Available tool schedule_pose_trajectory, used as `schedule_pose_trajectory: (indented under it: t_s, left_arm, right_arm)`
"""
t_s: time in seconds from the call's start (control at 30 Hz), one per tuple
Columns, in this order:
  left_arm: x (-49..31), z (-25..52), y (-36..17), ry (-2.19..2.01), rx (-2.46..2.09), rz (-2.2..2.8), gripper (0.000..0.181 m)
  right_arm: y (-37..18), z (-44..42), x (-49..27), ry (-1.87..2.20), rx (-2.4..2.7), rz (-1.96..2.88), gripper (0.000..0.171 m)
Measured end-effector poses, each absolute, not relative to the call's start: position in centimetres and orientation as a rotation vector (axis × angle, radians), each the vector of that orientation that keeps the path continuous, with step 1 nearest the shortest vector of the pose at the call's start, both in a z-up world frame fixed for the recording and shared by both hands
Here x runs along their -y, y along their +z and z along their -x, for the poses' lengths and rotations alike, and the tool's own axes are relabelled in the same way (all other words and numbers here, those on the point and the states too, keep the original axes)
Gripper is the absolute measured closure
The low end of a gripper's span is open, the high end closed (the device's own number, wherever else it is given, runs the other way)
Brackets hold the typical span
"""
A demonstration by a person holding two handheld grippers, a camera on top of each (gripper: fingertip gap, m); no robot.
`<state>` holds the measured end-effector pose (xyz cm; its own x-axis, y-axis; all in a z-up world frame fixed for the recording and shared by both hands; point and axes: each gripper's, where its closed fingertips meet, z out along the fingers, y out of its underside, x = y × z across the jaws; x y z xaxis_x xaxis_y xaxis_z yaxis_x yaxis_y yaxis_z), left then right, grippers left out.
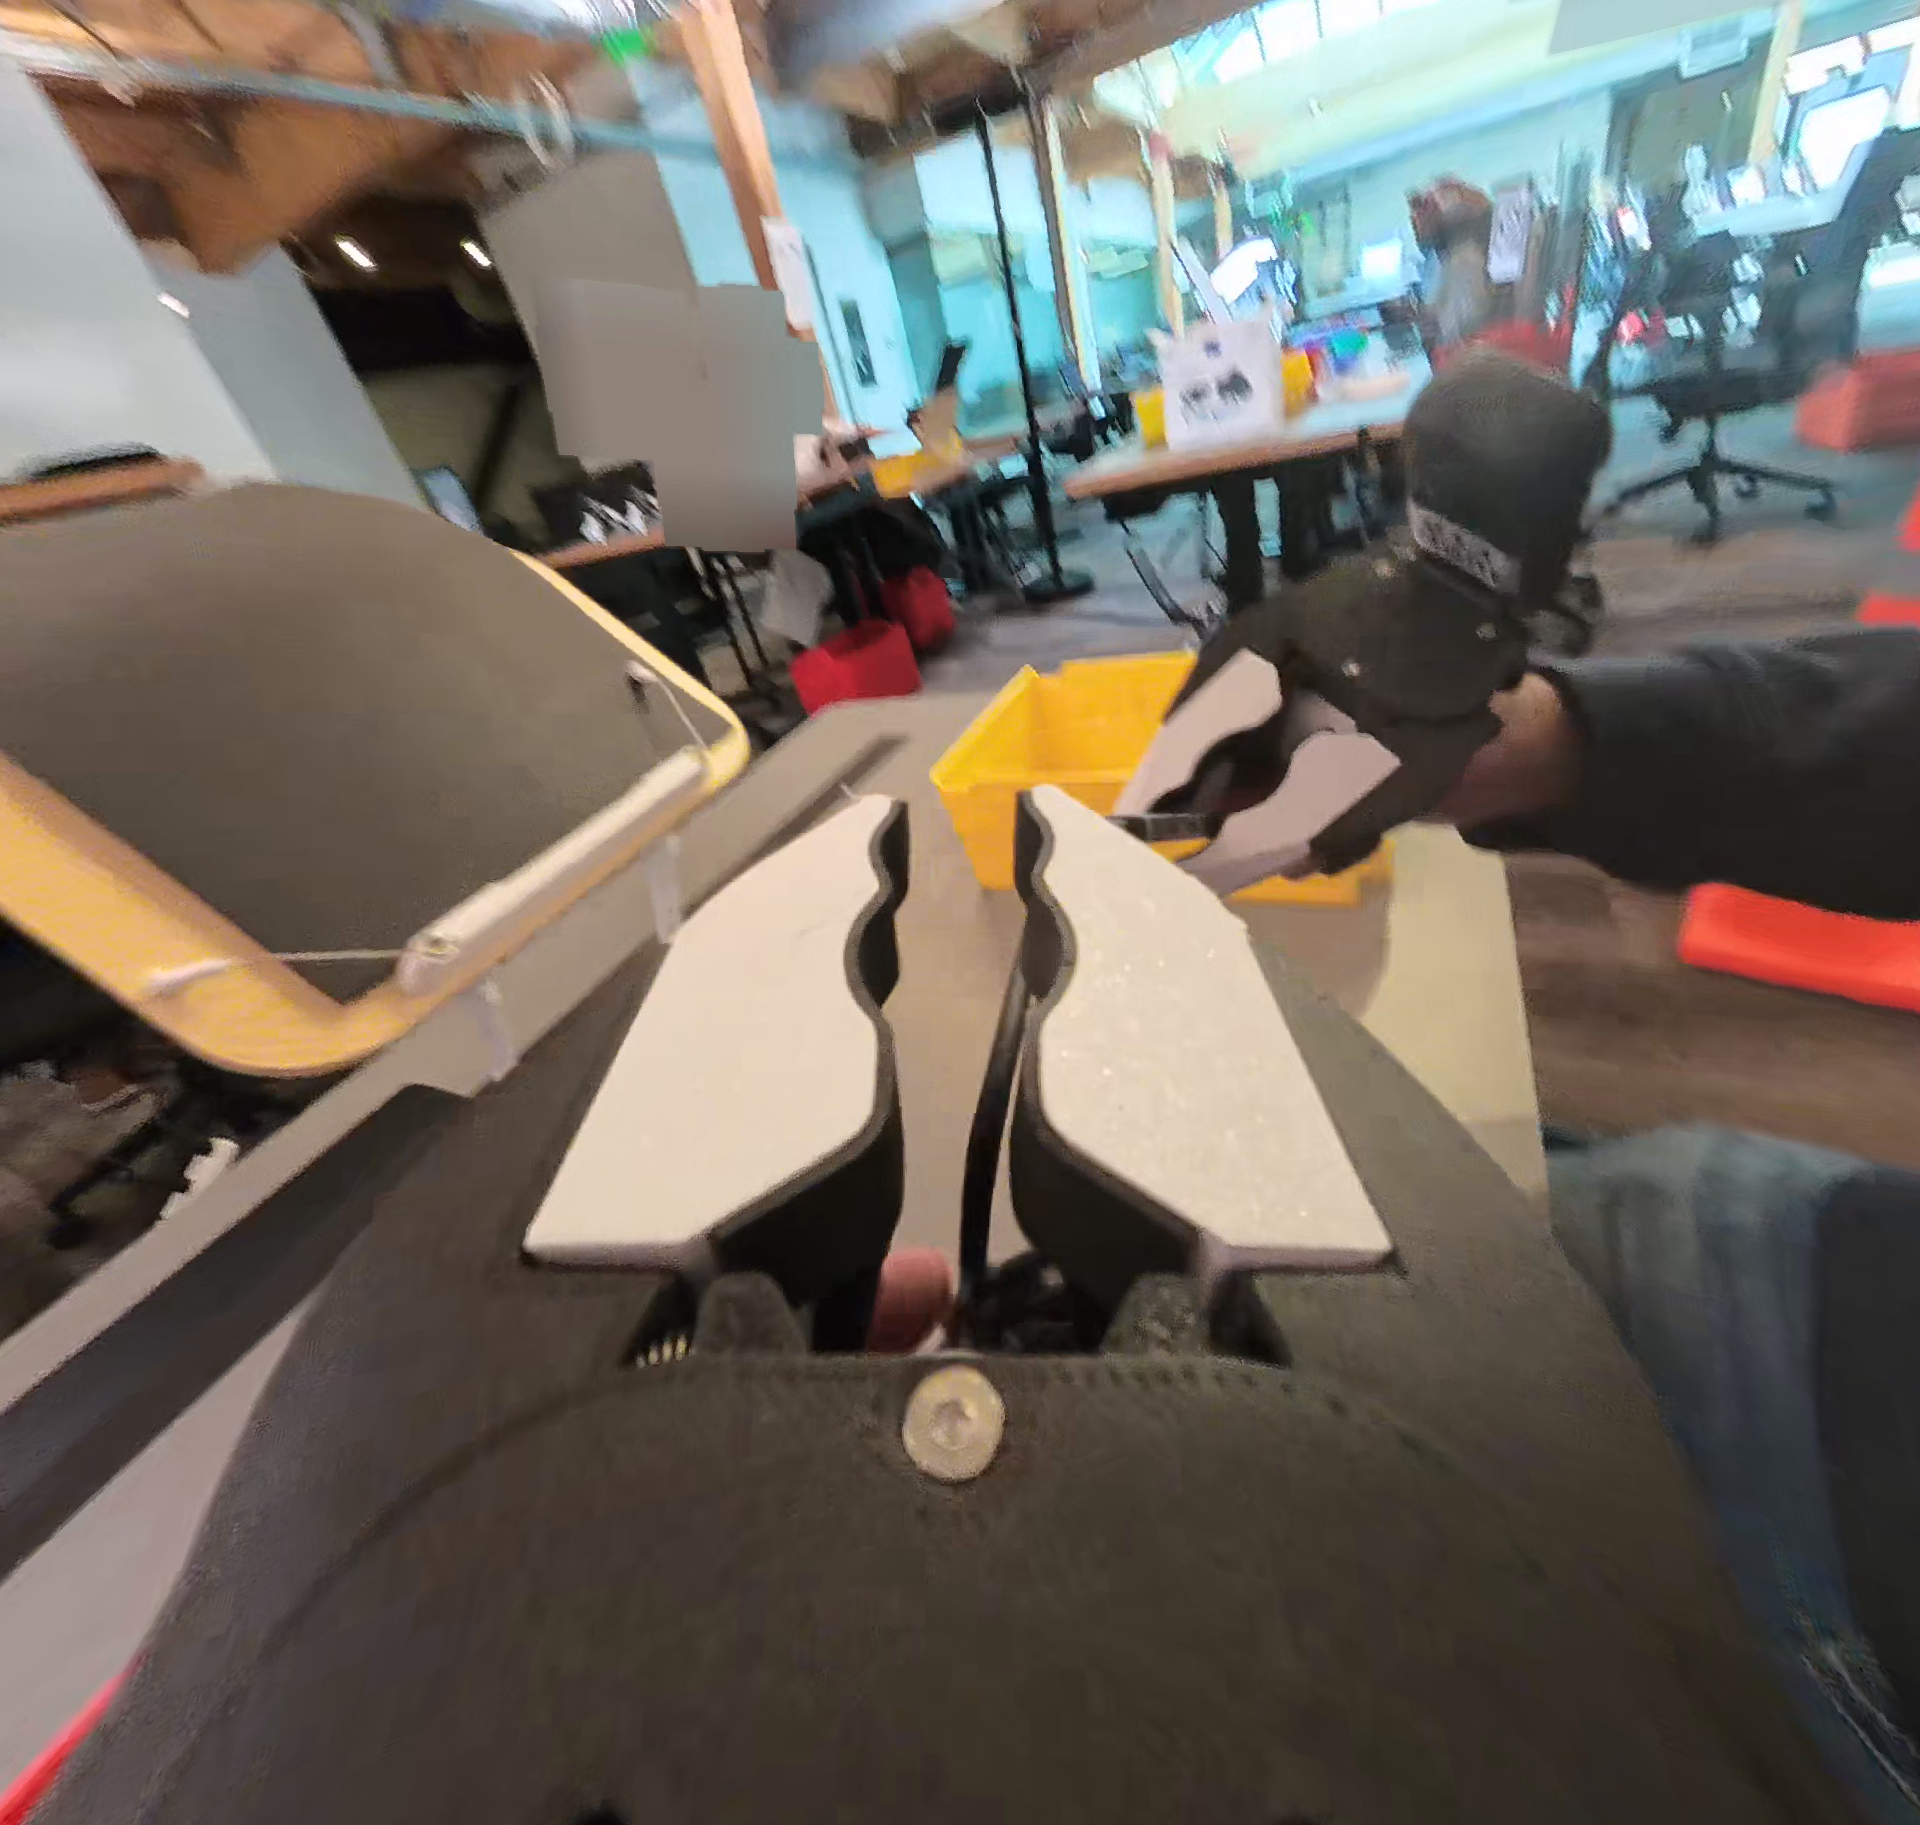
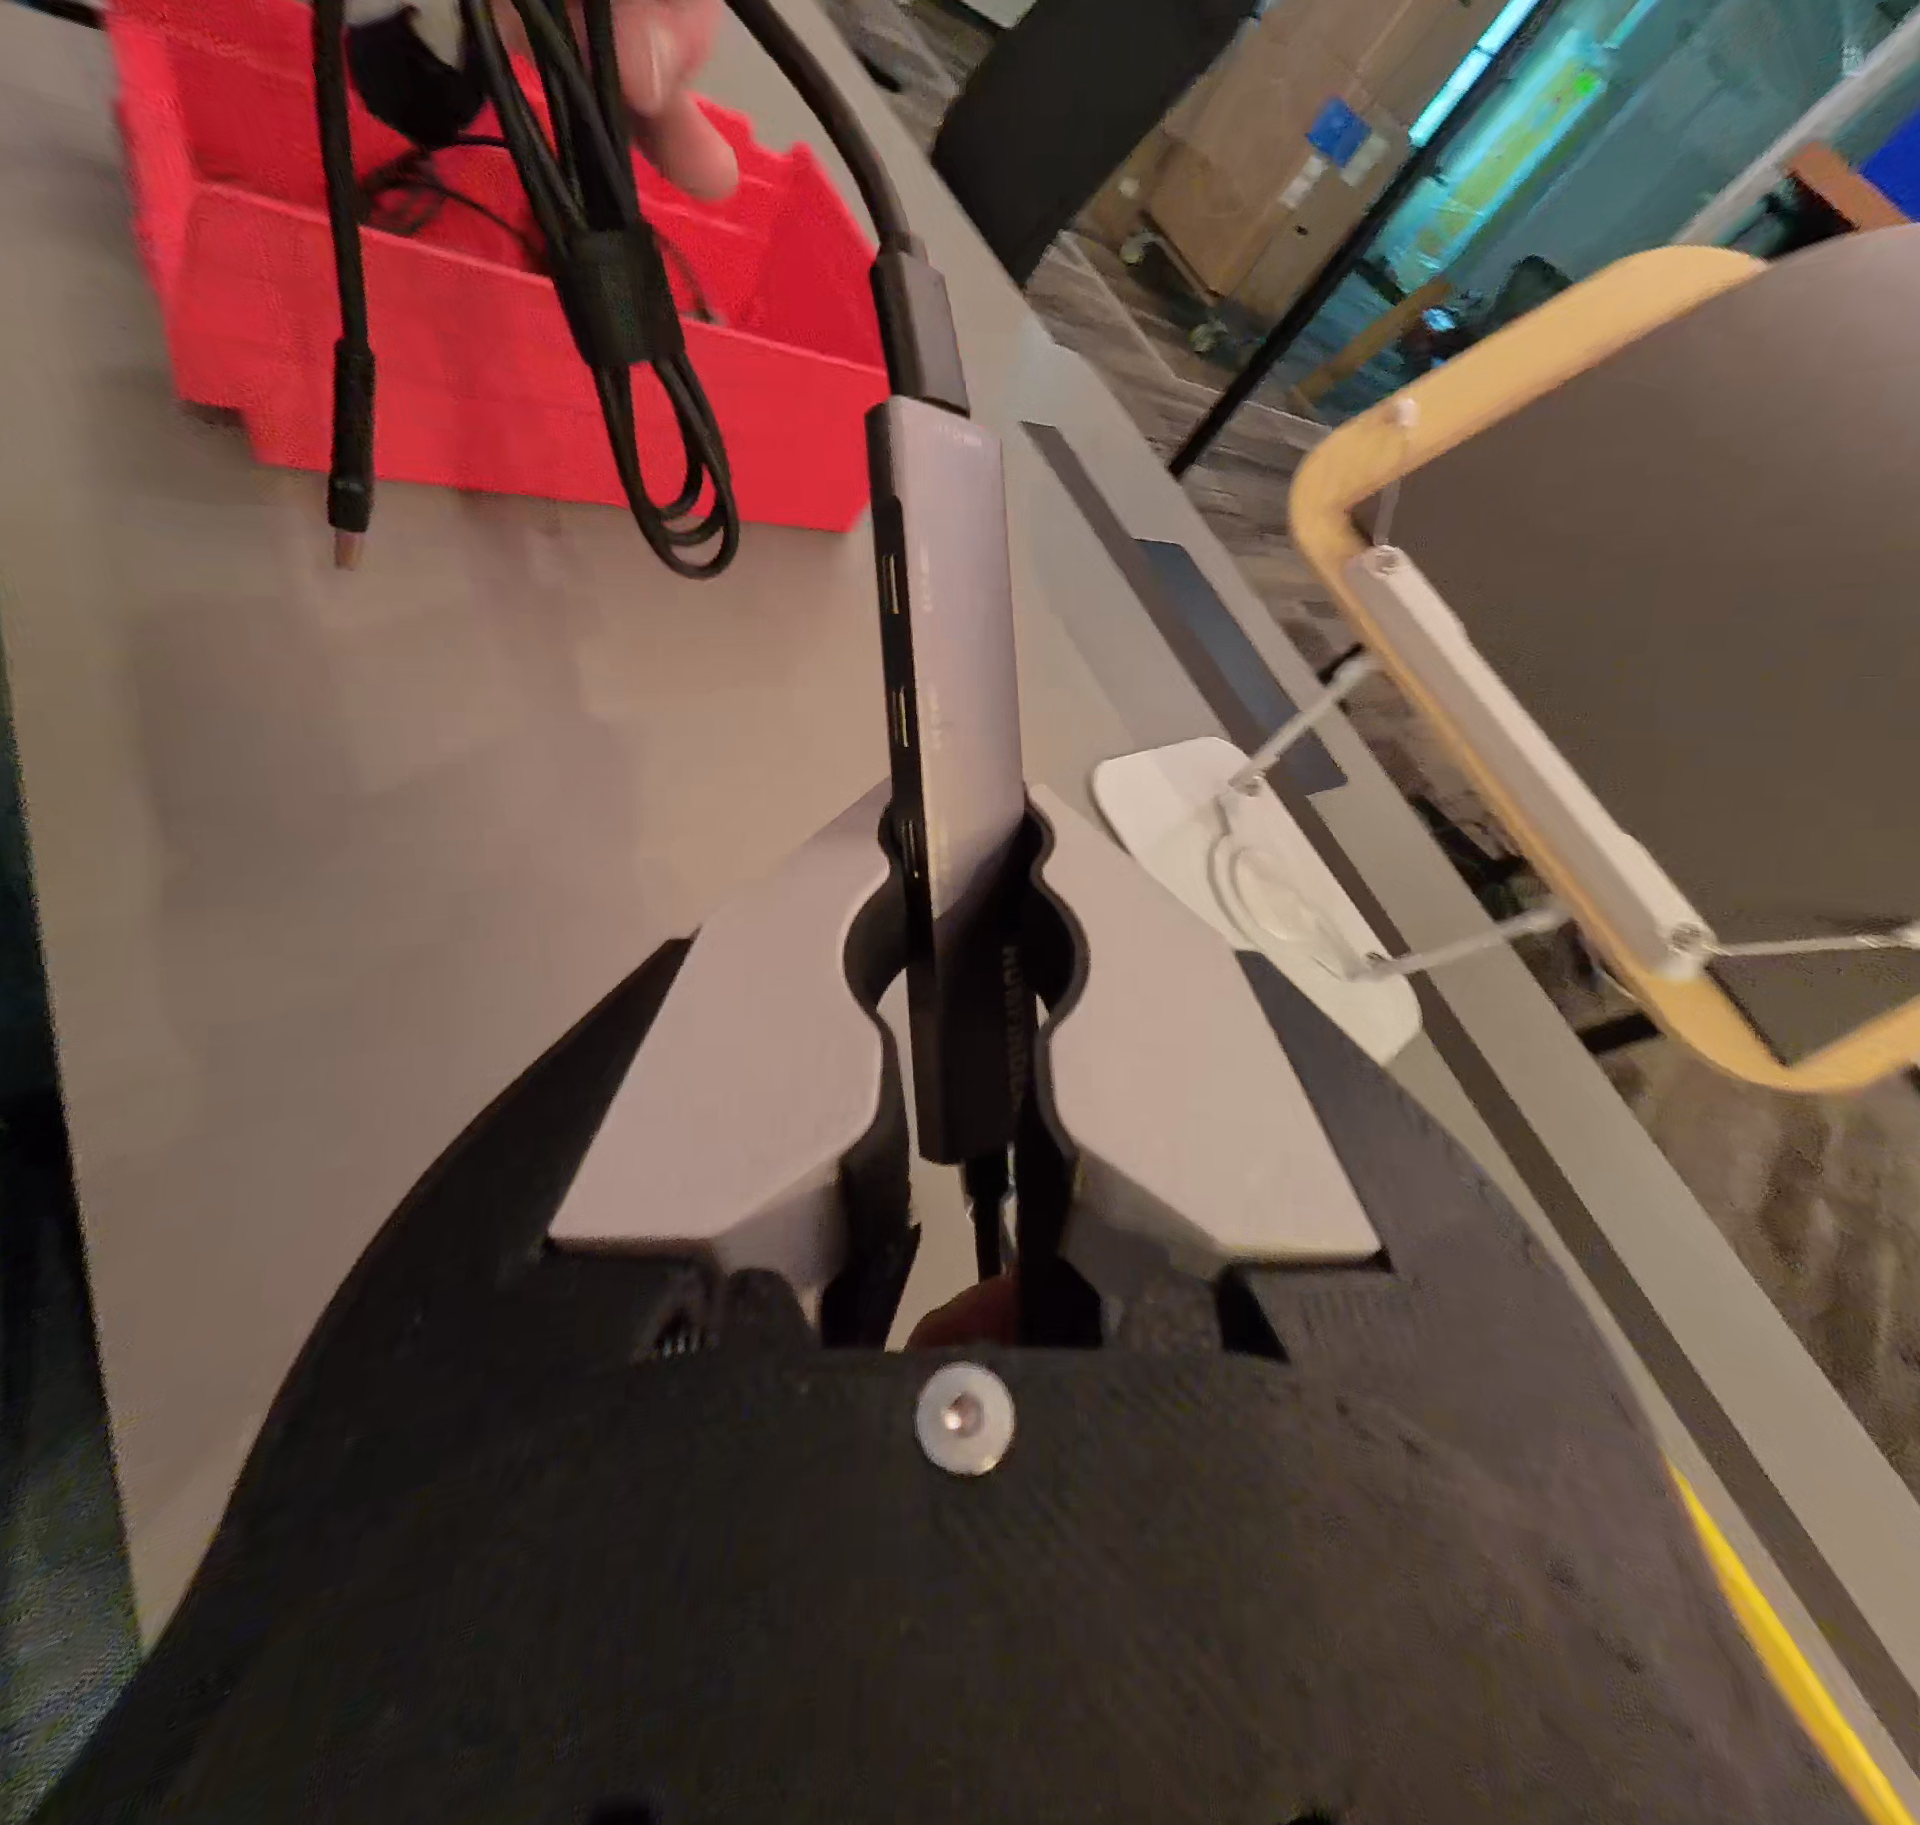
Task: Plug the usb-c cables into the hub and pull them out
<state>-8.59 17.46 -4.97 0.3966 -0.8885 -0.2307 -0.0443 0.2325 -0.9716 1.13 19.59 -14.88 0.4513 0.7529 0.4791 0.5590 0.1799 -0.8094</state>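
My right gripper is shut on a slim grey hub and holds it on edge above the grey table. A black cable plug sits in the hub's far end. A bundled black cable with a free usb-c plug hangs from a hand over the red bin. My left gripper has its jaws a little apart, and a black cable runs loosely between them. In the left wrist view the right gripper holds the hub in front of the yellow bin.
A chair back with a wooden rim stands by the table's edge; it also shows in the right wrist view. A white pad lies near that edge. A dark sleeve reaches in from the right. Red-orange bins lie on the floor. About 15 cm separates my left fingertips from my right.
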Motion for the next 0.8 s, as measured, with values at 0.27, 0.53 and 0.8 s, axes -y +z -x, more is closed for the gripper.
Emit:
schedule_pose_trajectory:
  t_s: [0.27,0.53,0.8]
  left_arm:
    - [-19.1,12.2,-2.1,-0.57,-0.888,1.131,0.171]
    - [-20.4,12.5,-3.6,-0.458,-0.915,1.176,0.173]
    - [-21.2,12.2,-5.2,-0.437,-0.932,1.218,0.174]
  right_arm:
    - [-7.1,-9.2,-22.8,0.069,0.947,1.501,0.159]
    - [2.2,-20.0,-25.9,-0.14,0.753,1.494,0.159]
    - [4.6,-30.8,-26.7,-0.568,0.805,1.623,0.158]
